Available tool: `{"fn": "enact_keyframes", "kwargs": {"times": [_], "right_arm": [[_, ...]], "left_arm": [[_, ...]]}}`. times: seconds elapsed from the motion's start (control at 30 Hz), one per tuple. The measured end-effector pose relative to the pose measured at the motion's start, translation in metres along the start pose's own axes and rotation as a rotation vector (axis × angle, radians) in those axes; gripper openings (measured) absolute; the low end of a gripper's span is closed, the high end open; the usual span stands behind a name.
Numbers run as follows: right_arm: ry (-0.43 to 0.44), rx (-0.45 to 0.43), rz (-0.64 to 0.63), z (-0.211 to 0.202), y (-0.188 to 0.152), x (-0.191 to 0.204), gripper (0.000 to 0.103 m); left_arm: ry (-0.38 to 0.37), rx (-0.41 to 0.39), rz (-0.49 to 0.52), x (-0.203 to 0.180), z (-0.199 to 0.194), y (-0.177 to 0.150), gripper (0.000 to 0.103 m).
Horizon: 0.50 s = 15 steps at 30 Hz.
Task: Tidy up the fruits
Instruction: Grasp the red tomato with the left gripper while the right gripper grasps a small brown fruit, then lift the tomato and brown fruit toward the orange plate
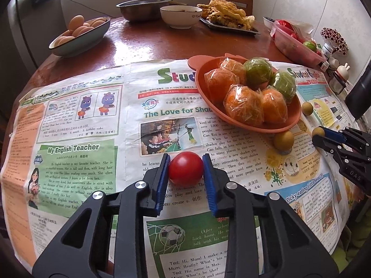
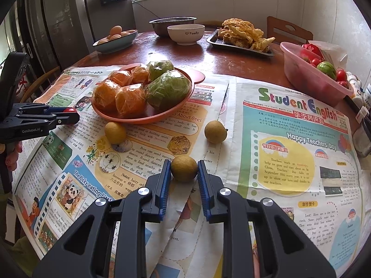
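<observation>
My left gripper (image 1: 185, 162) is shut on a small red tomato (image 1: 185, 168), held over the newspaper; it also shows in the right wrist view (image 2: 69, 110) at the left. My right gripper (image 2: 184, 165) is shut on a small brown round fruit (image 2: 184, 168); it shows in the left wrist view (image 1: 318, 131) at the right. Two more brown fruits (image 2: 115, 132) (image 2: 215, 131) lie on the newspaper near an orange plate (image 2: 139, 118) of wrapped oranges (image 2: 129, 103) and green fruits (image 2: 168, 90).
A pink tub (image 2: 308, 78) with red tomatoes and a green fruit stands at the right. At the back stand a bowl of eggs (image 2: 116, 39), a metal bowl (image 2: 171, 24), a white bowl (image 2: 185, 33) and a tray of fried food (image 2: 243, 37). Small bottles line the right edge.
</observation>
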State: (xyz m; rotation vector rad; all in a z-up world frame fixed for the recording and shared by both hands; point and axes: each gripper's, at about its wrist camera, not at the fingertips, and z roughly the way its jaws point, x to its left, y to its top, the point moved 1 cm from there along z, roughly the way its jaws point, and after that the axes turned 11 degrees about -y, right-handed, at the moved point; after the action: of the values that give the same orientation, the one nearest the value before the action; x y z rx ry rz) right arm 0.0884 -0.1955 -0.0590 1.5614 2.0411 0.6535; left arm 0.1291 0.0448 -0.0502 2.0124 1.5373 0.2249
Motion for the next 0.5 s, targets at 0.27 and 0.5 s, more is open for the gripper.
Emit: {"fn": "enact_keyframes", "kwargs": {"times": [0.27, 0.5], "right_arm": [[0.010, -0.008, 0.000, -0.005, 0.004, 0.004, 0.022], [0.015, -0.036, 0.005, -0.015, 0.012, 0.003, 0.022]], "left_arm": [[-0.026, -0.001, 0.005, -0.004, -0.004, -0.001, 0.020], [-0.050, -0.018, 0.035, -0.019, -0.015, 0.008, 0.020]]}}
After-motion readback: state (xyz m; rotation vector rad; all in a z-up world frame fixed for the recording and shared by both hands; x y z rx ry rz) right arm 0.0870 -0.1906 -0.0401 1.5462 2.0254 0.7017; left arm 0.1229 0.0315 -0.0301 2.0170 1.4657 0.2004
